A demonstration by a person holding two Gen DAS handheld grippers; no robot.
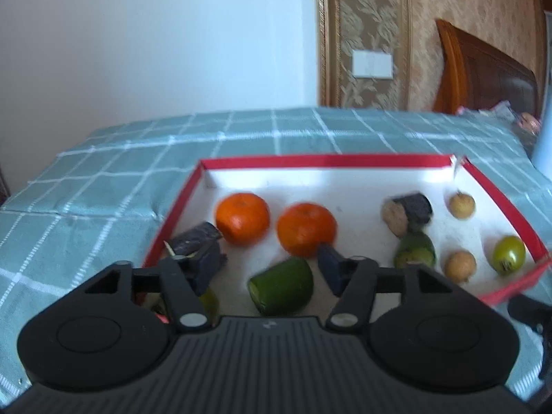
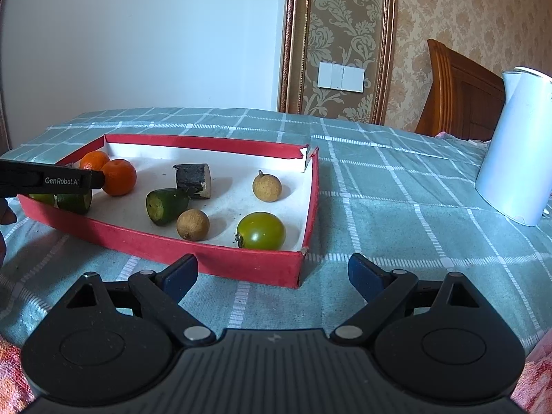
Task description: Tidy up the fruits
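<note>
We hold our left gripper (image 1: 270,262) over the red box (image 2: 193,253), jaws apart around a green fruit piece (image 1: 281,284), perhaps not touching it. Our right gripper (image 2: 272,277) waits nearer, jaws apart, empty. Two oranges (image 1: 241,218) sit far left.

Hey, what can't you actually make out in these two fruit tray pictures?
- Left wrist view: a green piece sits mostly hidden behind the left gripper.
- Right wrist view: the left gripper covers the far orange and green pieces.
- Left wrist view: motion blur smears the dark chunk.
</note>
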